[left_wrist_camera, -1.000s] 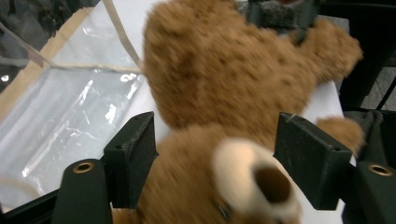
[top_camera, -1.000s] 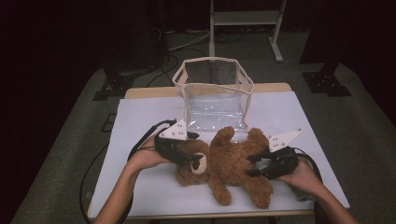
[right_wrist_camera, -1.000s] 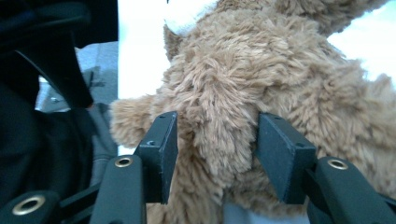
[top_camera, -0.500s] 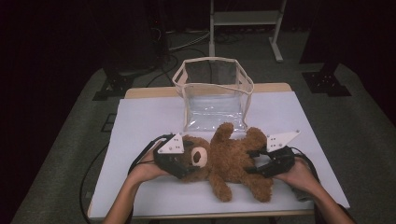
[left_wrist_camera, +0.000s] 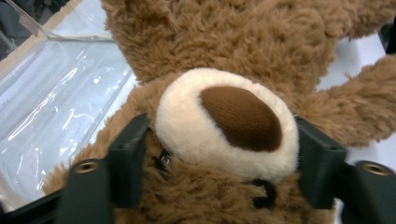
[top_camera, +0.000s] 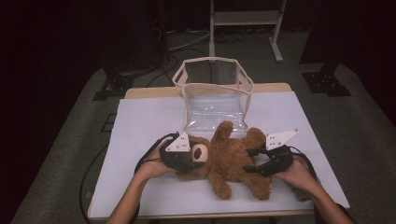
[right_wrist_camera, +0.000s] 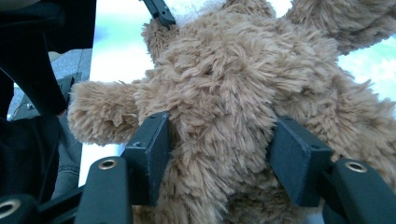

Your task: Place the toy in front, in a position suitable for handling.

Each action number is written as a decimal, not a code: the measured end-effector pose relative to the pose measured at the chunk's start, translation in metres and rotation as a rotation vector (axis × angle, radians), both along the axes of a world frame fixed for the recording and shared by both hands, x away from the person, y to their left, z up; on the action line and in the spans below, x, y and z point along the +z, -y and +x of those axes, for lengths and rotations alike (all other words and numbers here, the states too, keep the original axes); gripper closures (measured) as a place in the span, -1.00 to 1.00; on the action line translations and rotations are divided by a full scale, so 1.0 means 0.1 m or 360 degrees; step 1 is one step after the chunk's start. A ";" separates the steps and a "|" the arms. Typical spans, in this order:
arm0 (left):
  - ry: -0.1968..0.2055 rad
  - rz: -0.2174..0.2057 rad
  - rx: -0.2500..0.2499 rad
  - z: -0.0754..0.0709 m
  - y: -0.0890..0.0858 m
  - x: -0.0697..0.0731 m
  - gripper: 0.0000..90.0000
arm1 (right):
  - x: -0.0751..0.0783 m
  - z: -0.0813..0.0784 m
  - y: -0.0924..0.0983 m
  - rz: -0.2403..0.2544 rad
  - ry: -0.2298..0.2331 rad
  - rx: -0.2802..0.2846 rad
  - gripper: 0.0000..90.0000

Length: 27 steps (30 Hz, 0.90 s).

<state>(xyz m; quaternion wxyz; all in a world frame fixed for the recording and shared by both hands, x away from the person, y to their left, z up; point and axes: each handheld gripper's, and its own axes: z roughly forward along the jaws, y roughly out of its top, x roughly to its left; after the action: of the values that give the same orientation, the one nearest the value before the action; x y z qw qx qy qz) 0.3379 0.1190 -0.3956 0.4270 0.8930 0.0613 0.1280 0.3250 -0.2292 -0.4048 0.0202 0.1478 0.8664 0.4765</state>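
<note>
A brown teddy bear point(top_camera: 233, 161) lies on its back on the white table point(top_camera: 140, 121), head to the left. My left gripper point(top_camera: 196, 156) holds the head. In the left gripper view the jaws have just been closing, and both pads now press into the fur beside the cream snout point(left_wrist_camera: 224, 116). My right gripper point(top_camera: 252, 161) has the bear's lower body between its jaws. In the right gripper view these jaws have just been opening, with the furry body point(right_wrist_camera: 224, 70) still against both pads point(right_wrist_camera: 154, 154).
A clear plastic bag point(top_camera: 212, 93) with beige trim stands open just behind the bear, and its wall point(left_wrist_camera: 60, 93) is close to the head. Bare table lies to the left and at the front. Cables trail from both grippers.
The left gripper has come down and settled around the bear's head. The bear has shifted a little on the table. The right hand has stayed about where it was.
</note>
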 end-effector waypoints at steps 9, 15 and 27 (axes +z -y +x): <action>-0.0080 -0.0035 0.0004 0.03 -0.09 0.11 -0.13 | 0.08 0.00 -0.02 0.0039 -0.0050 0.0006 -0.02; -0.0163 -0.0075 -0.0008 0.01 -0.20 0.19 -0.13 | 0.10 -0.01 -0.10 0.0046 -0.0083 0.0051 -0.02; -0.0079 -0.0046 0.0079 -0.13 -0.24 0.09 -0.27 | 0.18 -0.01 0.27 -0.0002 -0.0068 -0.0123 -0.18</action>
<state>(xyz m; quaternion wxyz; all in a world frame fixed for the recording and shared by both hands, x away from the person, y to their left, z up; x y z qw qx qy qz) 0.3251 0.1426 -0.3870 0.4348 0.8880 0.0957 0.1155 0.3235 -0.2566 -0.3864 0.0202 0.1913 0.8605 0.4716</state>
